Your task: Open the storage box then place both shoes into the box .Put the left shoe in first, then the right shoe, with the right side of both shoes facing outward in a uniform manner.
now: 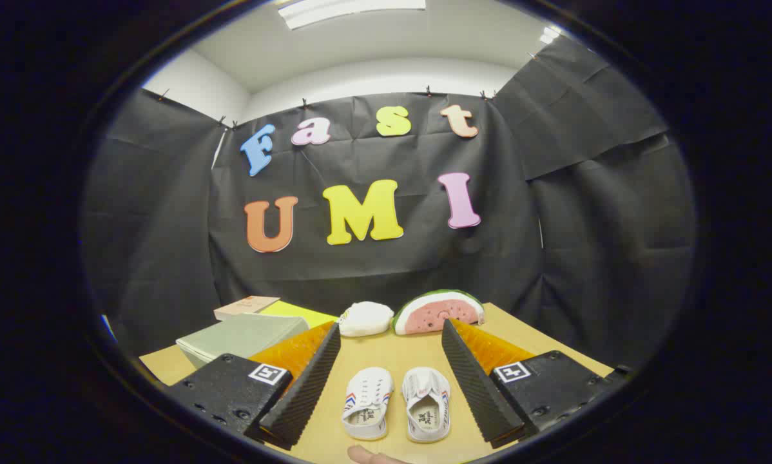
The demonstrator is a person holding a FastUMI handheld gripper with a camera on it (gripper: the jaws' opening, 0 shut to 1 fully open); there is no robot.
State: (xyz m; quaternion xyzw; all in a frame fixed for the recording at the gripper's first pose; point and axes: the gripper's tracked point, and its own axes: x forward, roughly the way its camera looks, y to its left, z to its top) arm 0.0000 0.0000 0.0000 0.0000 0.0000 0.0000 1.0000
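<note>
Two small white shoes lie side by side on the tan table, between the gripper fingers, which stand wide apart and touch neither; the toes point away from the camera and the openings face up. The left shoe carries red and blue stripes on its side, and the right shoe lies just beside it. The storage box, pale grey-green with its lid closed, rests beyond the left finger.
</note>
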